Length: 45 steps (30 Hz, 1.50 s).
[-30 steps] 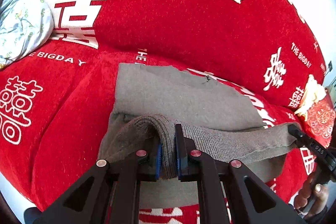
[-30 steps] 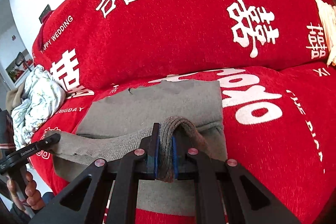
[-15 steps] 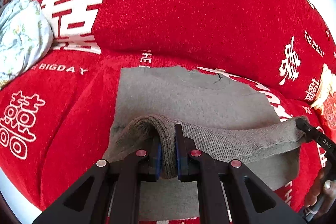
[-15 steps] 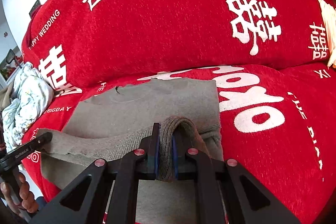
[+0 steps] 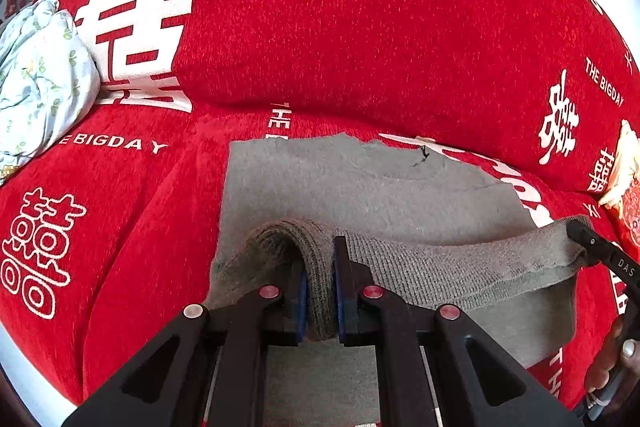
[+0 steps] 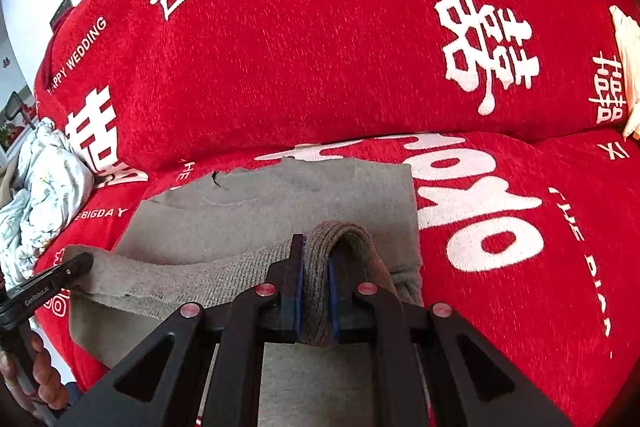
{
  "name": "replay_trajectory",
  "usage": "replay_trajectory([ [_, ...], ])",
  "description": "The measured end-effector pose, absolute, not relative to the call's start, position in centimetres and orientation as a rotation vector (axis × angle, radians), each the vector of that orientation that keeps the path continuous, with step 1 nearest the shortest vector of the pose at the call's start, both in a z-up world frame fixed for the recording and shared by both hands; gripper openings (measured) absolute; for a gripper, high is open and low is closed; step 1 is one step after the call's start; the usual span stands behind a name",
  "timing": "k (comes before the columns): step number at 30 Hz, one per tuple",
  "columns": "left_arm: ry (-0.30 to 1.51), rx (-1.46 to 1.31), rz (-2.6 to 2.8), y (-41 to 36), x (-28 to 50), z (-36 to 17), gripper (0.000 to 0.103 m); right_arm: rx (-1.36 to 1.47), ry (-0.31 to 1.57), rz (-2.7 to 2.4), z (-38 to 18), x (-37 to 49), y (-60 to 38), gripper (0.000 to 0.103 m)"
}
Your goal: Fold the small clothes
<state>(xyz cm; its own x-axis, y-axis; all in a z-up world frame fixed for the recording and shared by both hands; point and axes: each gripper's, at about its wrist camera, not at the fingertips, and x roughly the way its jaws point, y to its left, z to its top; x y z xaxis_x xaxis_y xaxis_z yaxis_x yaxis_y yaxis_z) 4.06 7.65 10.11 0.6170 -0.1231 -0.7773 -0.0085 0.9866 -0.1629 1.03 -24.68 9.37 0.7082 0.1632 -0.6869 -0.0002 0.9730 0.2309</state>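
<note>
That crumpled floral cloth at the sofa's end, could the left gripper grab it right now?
Probably not. The left gripper is shut on the grey garment, so its fingers are full. The floral cloth lies apart, far off to the side.

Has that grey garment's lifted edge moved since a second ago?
Yes. The grey garment's lifted edge has moved up-frame, toward the red sofa's backrest, covering more of its flat part.
</note>
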Motion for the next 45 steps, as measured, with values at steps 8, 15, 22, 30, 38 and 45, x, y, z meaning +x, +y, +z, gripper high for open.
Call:
replay_trajectory([
  [8, 0.912, -0.165, -0.067, 7.8, 5.5, 10.2, 0.012, 0.215, 0.782, 0.084, 9.6, 2.3, -24.4, 0.011],
  [15, 0.915, -0.154, -0.064, 7.4, 7.0, 10.2, 0.012, 0.232, 0.79, 0.072, 9.4, 3.5, -24.9, 0.011],
  [22, 0.914, -0.135, -0.057, 6.9, 8.4, 10.2, 0.012, 0.243, 0.79, 0.068, 9.3, 4.9, -25.2, 0.011],
  [30, 0.921, -0.11, -0.042, 6.6, 9.9, 9.8, 0.012, 0.229, 0.808, 0.062, 8.7, 6.7, -24.9, 0.011],
  [38, 0.927, -0.104, -0.044, 6.6, 11.2, 9.6, 0.012, 0.23, 0.821, 0.059, 8.3, 8.0, -25.0, 0.011],
  [45, 0.935, -0.106, -0.049, 6.7, 12.2, 9.6, 0.012, 0.238, 0.828, 0.057, 8.2, 9.0, -25.1, 0.011],
])
